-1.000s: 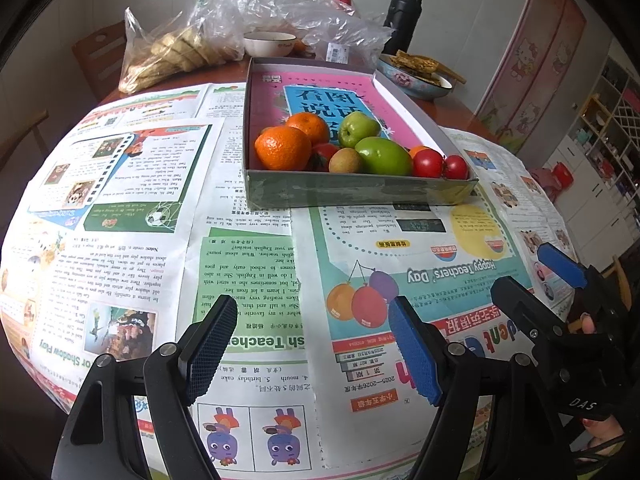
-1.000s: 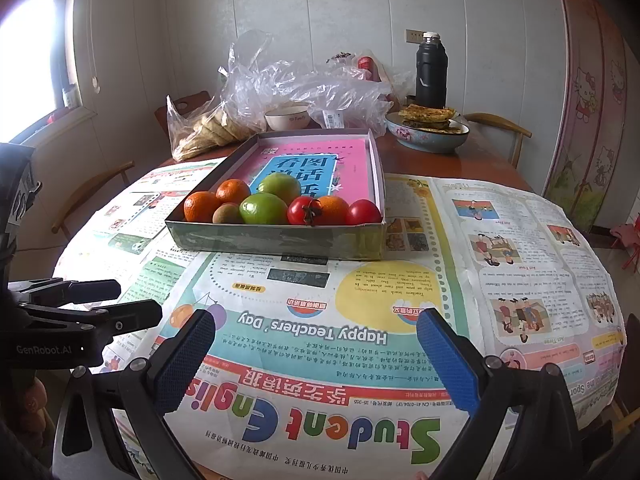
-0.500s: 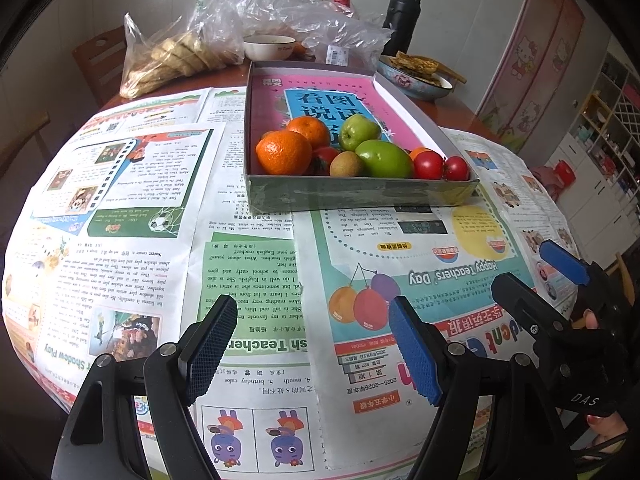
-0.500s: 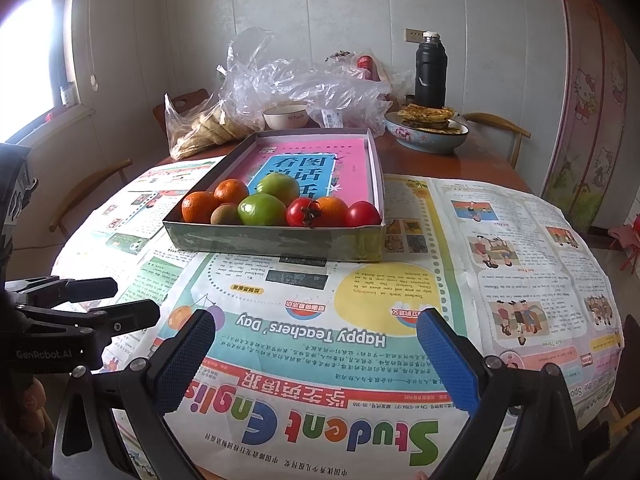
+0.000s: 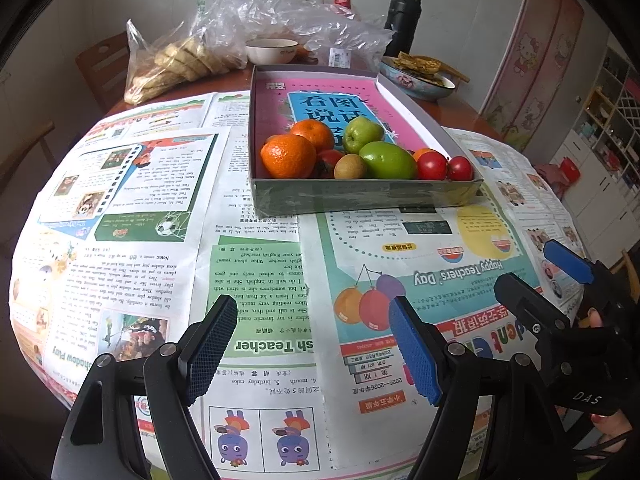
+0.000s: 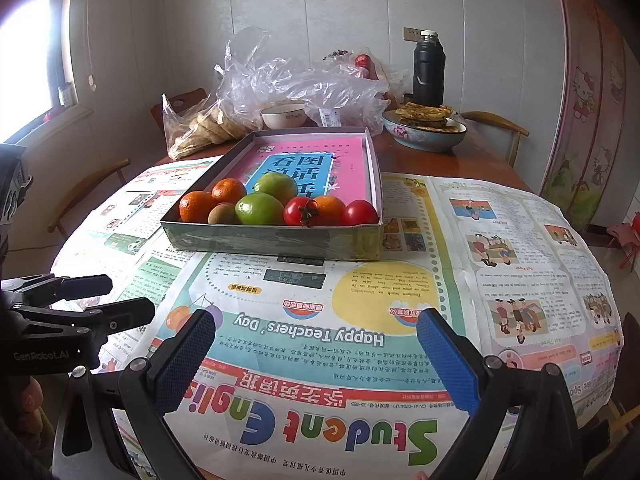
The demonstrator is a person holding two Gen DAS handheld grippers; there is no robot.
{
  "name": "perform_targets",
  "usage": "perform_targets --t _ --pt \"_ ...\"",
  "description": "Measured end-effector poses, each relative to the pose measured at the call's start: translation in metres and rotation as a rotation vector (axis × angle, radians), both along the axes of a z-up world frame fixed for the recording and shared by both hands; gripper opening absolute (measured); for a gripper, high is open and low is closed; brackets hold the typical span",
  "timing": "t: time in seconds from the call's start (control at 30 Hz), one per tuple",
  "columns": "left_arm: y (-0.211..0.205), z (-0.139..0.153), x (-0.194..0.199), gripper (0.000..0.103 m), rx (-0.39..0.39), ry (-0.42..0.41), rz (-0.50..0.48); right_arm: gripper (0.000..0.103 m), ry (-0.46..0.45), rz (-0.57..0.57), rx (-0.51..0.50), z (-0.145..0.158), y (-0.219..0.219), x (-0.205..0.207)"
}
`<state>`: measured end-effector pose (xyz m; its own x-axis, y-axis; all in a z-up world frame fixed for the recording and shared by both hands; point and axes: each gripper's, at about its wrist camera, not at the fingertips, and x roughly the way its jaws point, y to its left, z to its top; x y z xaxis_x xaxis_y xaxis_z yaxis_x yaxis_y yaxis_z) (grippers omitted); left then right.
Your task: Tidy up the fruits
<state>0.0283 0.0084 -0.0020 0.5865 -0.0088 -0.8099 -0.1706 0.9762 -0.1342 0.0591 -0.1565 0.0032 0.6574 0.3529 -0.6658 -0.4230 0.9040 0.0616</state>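
Both my left gripper (image 5: 310, 350) and right gripper (image 6: 316, 360) hang with fingers spread wide, nothing in them, over the newspaper-covered table (image 6: 500, 240). The fruits (image 5: 360, 154) all sit bunched at the near end of the shallow box (image 5: 360, 200), touching each other. Worry: going for one round tomato (image 6: 298, 211) could nudge its neighbours rolling, or shove the light box across the slick paper.

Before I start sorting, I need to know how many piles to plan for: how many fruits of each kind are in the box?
Oranges: 3
Tomatoes: 3
Green fruits: 2
Kiwi: 1
Total: 9
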Motion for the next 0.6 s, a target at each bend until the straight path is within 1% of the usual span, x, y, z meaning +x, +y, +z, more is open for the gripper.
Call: perform_targets --t 0.6 --pt "-0.0010 0.0004 -0.0014 0.079 0.007 0.005 0.000 0.102 -0.002 -0.004 -0.001 -0.0004 -0.0007 -0.0007"
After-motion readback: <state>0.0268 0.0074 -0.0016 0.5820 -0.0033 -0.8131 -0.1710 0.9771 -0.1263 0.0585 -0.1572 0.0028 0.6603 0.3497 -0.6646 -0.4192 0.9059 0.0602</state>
